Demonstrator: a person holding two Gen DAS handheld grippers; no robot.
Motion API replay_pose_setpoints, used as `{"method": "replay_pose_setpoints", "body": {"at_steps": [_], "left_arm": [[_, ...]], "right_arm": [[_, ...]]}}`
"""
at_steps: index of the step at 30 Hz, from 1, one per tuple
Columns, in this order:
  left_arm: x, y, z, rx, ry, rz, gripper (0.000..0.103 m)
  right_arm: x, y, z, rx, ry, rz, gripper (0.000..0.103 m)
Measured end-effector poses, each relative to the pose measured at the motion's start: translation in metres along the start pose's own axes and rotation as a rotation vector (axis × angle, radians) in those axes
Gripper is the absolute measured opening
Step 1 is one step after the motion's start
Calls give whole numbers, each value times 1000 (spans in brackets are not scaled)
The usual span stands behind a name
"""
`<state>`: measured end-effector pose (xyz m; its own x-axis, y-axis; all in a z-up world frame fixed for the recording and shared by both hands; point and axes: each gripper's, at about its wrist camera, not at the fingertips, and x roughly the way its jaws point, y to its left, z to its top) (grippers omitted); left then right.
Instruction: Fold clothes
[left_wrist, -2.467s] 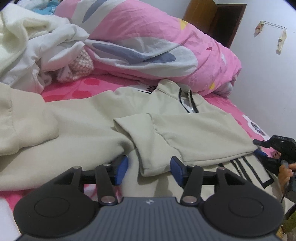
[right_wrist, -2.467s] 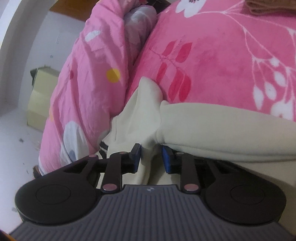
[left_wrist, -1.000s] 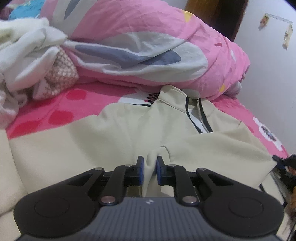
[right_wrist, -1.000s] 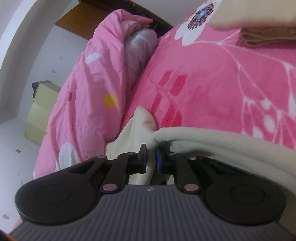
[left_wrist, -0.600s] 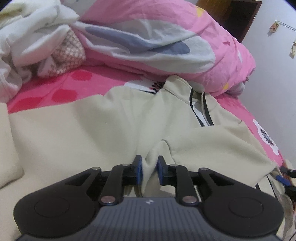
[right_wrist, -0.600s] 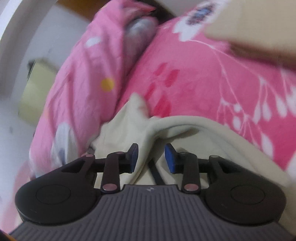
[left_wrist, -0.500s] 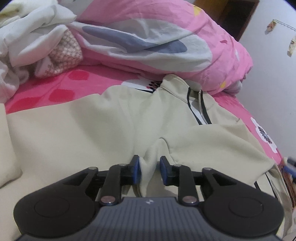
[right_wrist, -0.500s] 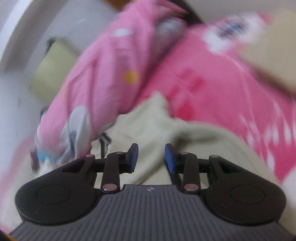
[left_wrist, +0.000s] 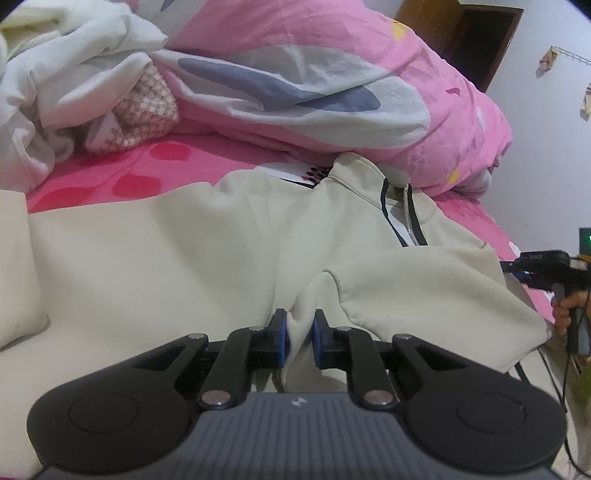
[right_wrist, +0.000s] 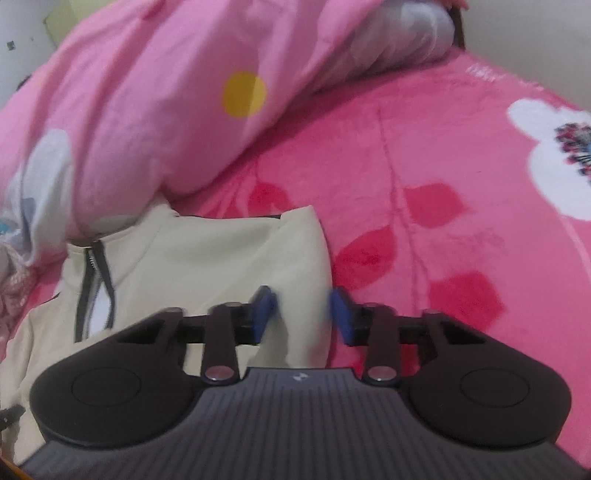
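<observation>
Pinching cream jacket (left_wrist: 184, 258) fold in left tongs (left_wrist: 298, 338); right tongs (right_wrist: 303, 314) closing, empty (grab hem squarely, pull flat).

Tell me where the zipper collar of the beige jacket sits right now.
In the left wrist view the zipper collar lies right of centre, tucked against the pink quilt; in the right wrist view it is at the left edge.
</observation>
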<state>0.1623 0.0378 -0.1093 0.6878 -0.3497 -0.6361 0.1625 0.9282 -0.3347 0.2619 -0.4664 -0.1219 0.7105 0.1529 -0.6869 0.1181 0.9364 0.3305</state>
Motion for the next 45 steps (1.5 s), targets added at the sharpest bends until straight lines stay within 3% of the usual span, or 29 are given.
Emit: {"method": "replay_pose_setpoints", "body": {"at_steps": [5, 12, 17, 19, 21, 24, 30, 33, 38, 40, 42, 45], "left_arm": [[-5, 5, 1, -17, 12, -10, 13], [-6, 9, 2, -6, 34, -15, 13], [-5, 7, 1, 11, 26, -11, 15], [-5, 7, -1, 23, 13, -10, 17], [-6, 5, -4, 40, -6, -6, 17], [-7, 0, -11, 67, -43, 13, 17], [-9, -5, -18, 109, -89, 34, 18], [-9, -6, -22, 126, -108, 39, 18], [-10, -5, -25, 133, -128, 33, 18], [-10, -3, -25, 121, -130, 22, 18], [-10, -1, -25, 111, -133, 13, 18], [-11, -1, -26, 108, -135, 15, 17]], "right_arm": [[-16, -15, -6, 91, -163, 72, 4], [5, -50, -16, 231, -199, 36, 3], [-12, -33, -5, 139, -236, -56, 7], [-27, -28, -1, 120, -272, -36, 7], [-33, -18, 4, 83, -249, -3, 7], [-26, 0, 15, 71, -138, 6, 7], [8, 20, 36, 119, 52, -107, 22], [27, 25, 40, 117, 122, -169, 24], [38, 33, 44, 84, 156, -222, 23], [40, 35, 44, 65, 158, -230, 14], [33, 33, 44, 84, 128, -217, 3], [19, 27, 45, 144, 54, -182, 2]]}}
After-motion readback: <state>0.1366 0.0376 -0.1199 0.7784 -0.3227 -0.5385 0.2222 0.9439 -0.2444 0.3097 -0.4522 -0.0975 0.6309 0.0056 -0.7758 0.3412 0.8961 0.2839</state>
